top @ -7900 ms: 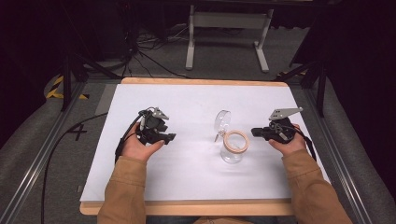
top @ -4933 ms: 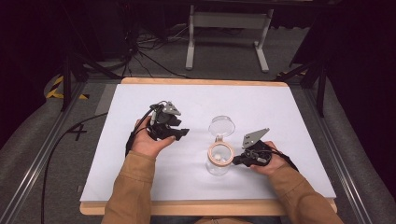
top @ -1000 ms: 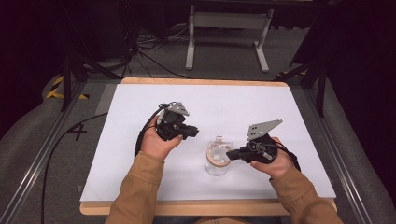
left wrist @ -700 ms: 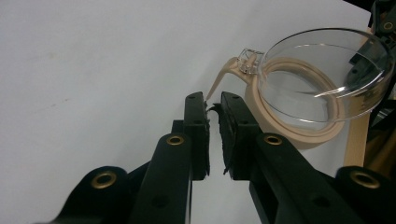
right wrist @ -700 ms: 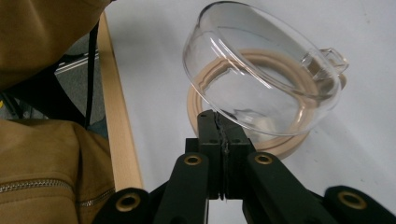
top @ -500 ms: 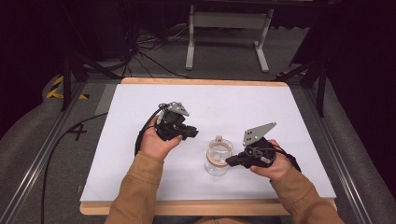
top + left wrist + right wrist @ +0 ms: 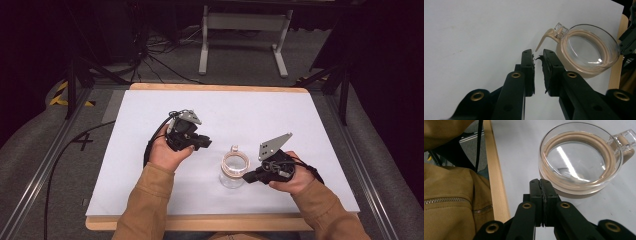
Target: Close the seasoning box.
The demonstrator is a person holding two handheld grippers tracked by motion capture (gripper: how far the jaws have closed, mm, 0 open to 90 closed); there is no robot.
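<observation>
Worktop [image 7: 150, 165]: white sheet over a light wood board, wood edge visible at near and far sides.

Clear glass jar with a beige rubber seal ring and hinged clear lid [image 7: 234, 169] stands upright on the worktop, near-centre, slightly right of the midline. In the left gripper view, the jar [image 7: 587, 53] has a beige wire-clasp lever [image 7: 543, 40] projecting from the rim beside a clear hinge block. In the right gripper view, the jar [image 7: 580, 160] is seen from above w/ lid down on the seal; the hinge block sits at its upper right in that view.

Left tongs [image 7: 202, 143]: held in the left hand [image 7: 167, 152], left of and slightly farther than the jar, apart from it. In the left gripper view, left tongs [image 7: 538, 67] jaws are slightly parted, narrow gap, nothing between them; tips point toward the clasp lever, not touching it.

Right tongs [image 7: 249, 177]: held in the right hand [image 7: 292, 180], tips just beside the jar's near-right side. In the right gripper view, right tongs [image 7: 540, 187] jaws are pressed together, nothing gripped. Contact w/ the jar wall: cannot tell.

Tan zipped jacket sleeve [image 7: 454, 202] at left of the right gripper view.
</observation>
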